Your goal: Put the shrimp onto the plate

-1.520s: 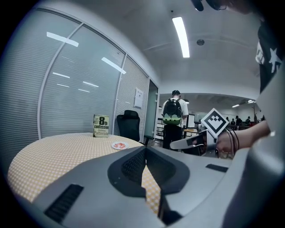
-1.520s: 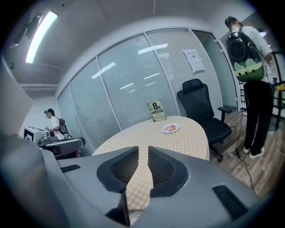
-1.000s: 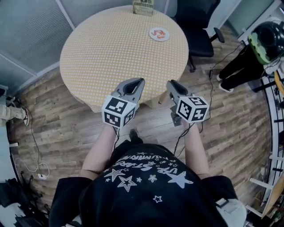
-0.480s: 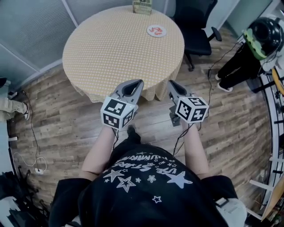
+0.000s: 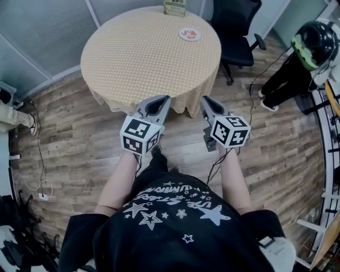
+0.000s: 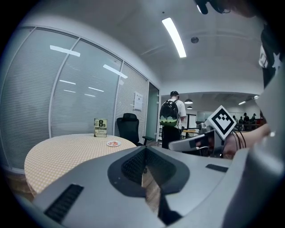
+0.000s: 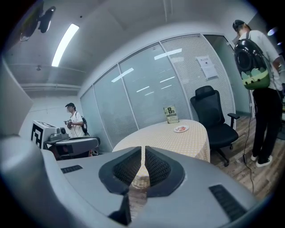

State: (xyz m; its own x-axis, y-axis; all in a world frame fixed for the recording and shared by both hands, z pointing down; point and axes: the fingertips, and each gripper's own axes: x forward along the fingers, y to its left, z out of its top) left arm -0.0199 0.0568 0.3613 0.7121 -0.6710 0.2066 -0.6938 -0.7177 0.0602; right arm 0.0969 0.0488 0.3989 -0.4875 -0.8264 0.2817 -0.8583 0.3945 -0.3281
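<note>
A small white plate (image 5: 189, 34) with orange-red shrimp on it sits at the far right of the round yellow-clothed table (image 5: 143, 58). It also shows in the left gripper view as the plate (image 6: 113, 143) and in the right gripper view as the plate (image 7: 181, 129). Both grippers hang over the wooden floor, well short of the table. My left gripper (image 5: 162, 101) is shut with nothing in it, its jaws meeting at the tip (image 6: 144, 153). My right gripper (image 5: 206, 101) is shut and empty too (image 7: 143, 153).
A sign card (image 5: 174, 7) stands at the table's far edge. A black office chair (image 5: 236, 32) is behind the table on the right. A person with a green and black backpack (image 5: 313, 48) stands at the far right. Cables (image 5: 37, 186) lie on the floor at the left.
The table and plate have slid up and farther away in the head view, as the person moved back. Both grippers stay shut in the same pose.
</note>
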